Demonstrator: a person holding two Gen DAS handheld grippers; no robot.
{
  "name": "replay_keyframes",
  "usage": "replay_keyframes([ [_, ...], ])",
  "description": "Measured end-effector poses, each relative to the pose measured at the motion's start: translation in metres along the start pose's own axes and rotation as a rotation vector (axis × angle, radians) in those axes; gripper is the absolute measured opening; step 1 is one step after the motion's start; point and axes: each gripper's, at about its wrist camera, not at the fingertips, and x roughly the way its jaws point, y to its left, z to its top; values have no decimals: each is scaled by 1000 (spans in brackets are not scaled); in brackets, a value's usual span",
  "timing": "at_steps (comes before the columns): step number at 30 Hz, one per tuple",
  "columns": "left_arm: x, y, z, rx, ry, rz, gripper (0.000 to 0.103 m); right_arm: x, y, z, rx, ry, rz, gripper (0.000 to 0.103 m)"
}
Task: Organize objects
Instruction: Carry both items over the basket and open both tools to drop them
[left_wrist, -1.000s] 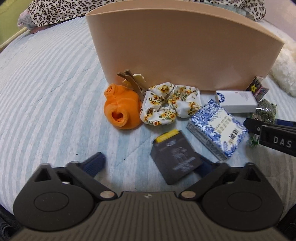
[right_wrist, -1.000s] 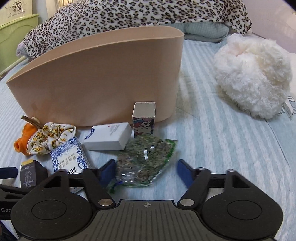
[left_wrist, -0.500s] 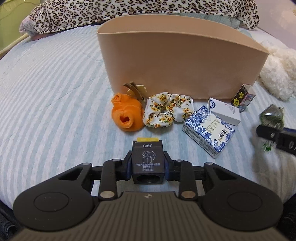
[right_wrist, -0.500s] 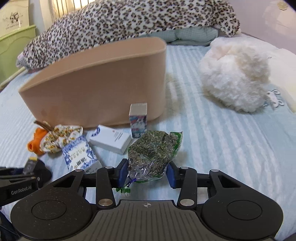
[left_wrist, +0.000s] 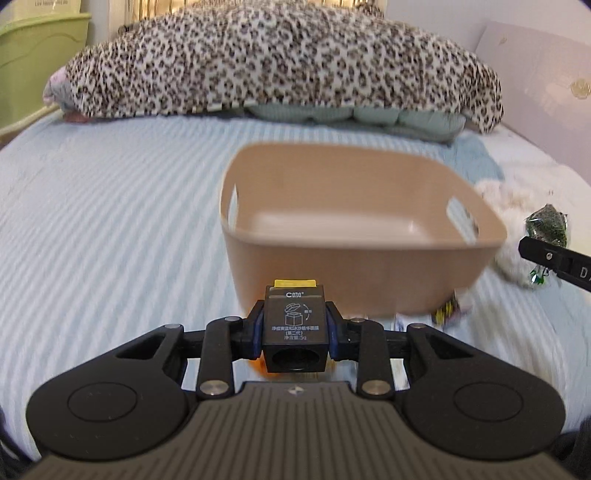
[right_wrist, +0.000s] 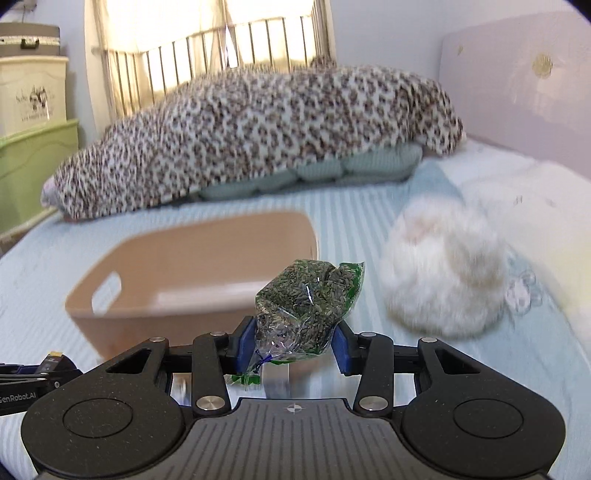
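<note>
Between the left tool's fingers: left tool (left_wrist: 295, 330) is clamped on a small black box (left_wrist: 295, 326) with a yellow tab, held level and off the bed.
Between the right tool's fingers: right tool (right_wrist: 291, 349) is clamped on a clear bag of green dried bits (right_wrist: 308, 308), which stands up above the pads.
Ahead of both tools: tan bin (left_wrist: 369, 258) with cut-out handles sits on the striped blue bed (left_wrist: 110, 229); what shows of its inside looks bare, and it lies slightly below tool height.
Right of the right tool: white fluffy toy (right_wrist: 443, 269) lies on the bed beside the bin.
Far behind the bin: leopard-print blanket (left_wrist: 273, 62) is heaped over pillows.
Step in hand: judged as carrying, with both items lifted and facing the bin.
Next move calls for: bringing each tool forward past the near rim, over the opening, then parting the fingers so box and bag drop inside without the tools colliding.
</note>
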Motion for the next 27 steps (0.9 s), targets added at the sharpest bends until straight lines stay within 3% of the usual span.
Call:
replay_keyframes([
  [6,15,-10,41,41,-83,14,34,12,9,40,-33,-69,16,40],
  [11,45,-24,66,101,-99,44,34,41,19,56,-44,-35,44,40],
  [22,121,-31,51,140,100,46,34,94,43,43,-133,125,31,41],
  [23,122,-28,49,128,103,37,34,96,44,42,-138,136,29,48],
  [25,116,-23,50,106,98,36,40,95,44,38,-140,134,25,52],
  [27,105,-20,53,103,78,36,60,89,41,35,-134,121,31,57],
])
